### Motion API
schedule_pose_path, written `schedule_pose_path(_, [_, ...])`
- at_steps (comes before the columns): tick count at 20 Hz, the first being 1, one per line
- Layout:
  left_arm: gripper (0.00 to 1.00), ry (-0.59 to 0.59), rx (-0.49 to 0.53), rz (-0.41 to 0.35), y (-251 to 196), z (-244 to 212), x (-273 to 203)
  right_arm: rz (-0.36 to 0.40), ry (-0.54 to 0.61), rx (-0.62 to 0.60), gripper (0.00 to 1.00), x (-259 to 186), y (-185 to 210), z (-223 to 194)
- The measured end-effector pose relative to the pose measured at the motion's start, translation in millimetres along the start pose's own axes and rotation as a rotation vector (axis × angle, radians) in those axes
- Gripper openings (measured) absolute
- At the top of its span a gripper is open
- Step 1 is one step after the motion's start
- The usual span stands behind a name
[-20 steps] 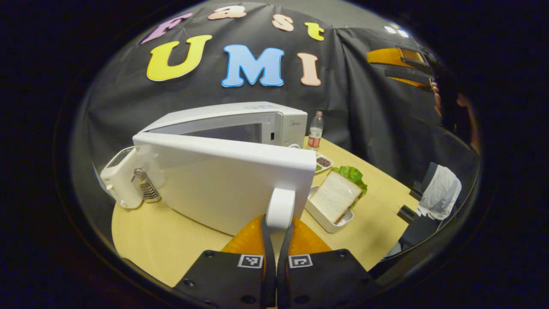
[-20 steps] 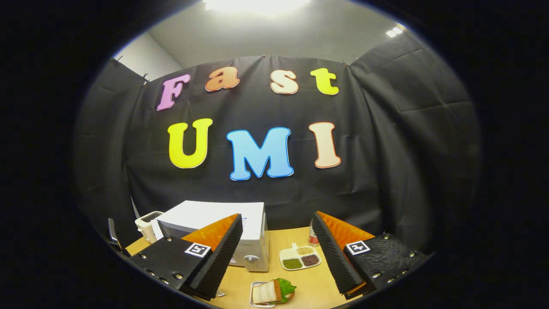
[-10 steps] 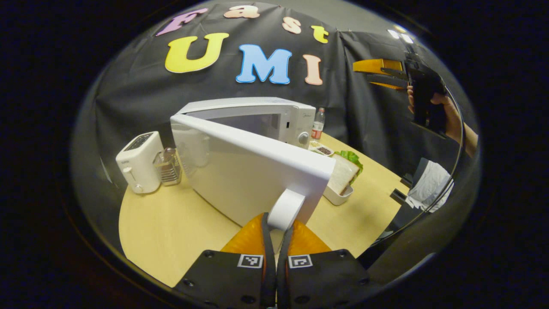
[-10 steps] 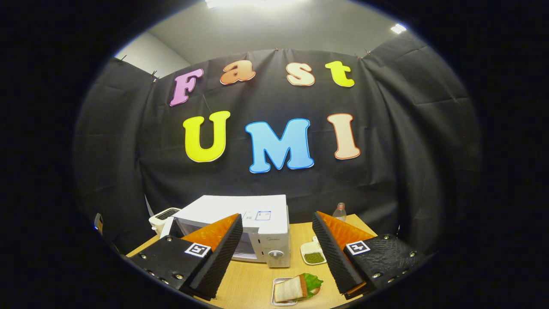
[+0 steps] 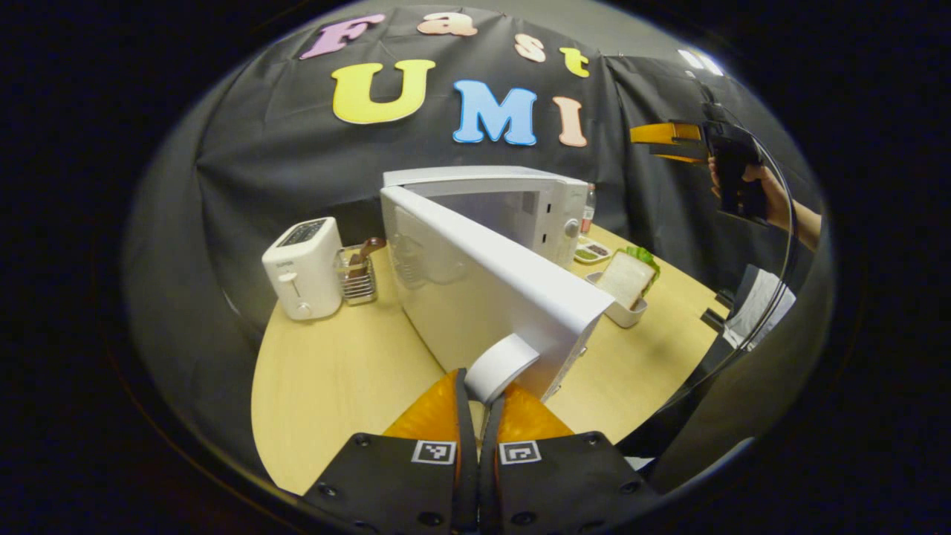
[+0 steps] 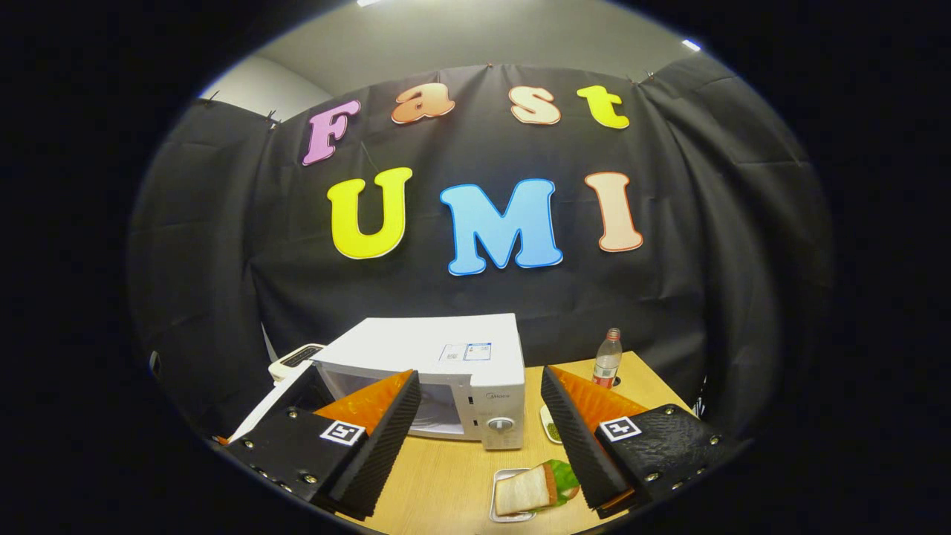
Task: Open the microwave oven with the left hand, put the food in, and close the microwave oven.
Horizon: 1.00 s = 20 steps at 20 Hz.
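Pale wooden table (image 5: 327,386) carries white box-shaped microwave oven (image 5: 520,204). Left gripper (image 5: 479,405) is clamped tight on the white door handle (image 5: 499,365); the white door (image 5: 483,297) has swung wider than a second ago, cavity now exposed. Right gripper (image 6: 479,416) hangs high with fingers spread wide, empty. White-bread sandwich with green lettuce in a small white tray (image 6: 529,492) waits in front of the oven, right of the door. Opening looks nearly done; loading food next.
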<state>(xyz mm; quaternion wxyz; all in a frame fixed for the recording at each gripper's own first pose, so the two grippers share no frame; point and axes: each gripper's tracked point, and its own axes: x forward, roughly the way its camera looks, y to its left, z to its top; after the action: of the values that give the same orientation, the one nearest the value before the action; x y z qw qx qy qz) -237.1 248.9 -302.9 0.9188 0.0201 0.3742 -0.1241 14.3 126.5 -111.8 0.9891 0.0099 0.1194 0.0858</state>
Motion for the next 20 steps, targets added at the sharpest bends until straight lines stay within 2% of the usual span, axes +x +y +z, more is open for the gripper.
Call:
schedule_pose_path(11, [0.09, -0.030, -0.022, 0.100, 48, -11, -17, 0.051, 0.123, -0.002, 0.99, 13, 3, -31])
schedule_pose_path(15, [0.14, -0.039, -0.045, 0.139, 59, -18, -27, 0.084, 0.148, 0.014, 0.99, 13, -2, -37])
schedule_pose_path(17, [0.20, -0.032, -0.102, 0.145, 62, -28, -39, 0.096, 0.172, 0.019, 0.98, 12, -10, -42])
schedule_pose_path(18, [0.19, -0.035, -0.133, 0.178, 65, -31, -50, 0.098, 0.182, 0.019, 0.98, 12, -16, -45])
schedule_pose_path(19, [0.25, -0.044, -0.147, 0.211, 66, -31, -62, 0.094, 0.187, 0.016, 0.99, 12, -23, -47])
schedule_pose_path(20, [0.22, -0.063, -0.157, 0.245, 64, -27, -79, 0.086, 0.188, 0.014, 0.99, 12, -31, -49])
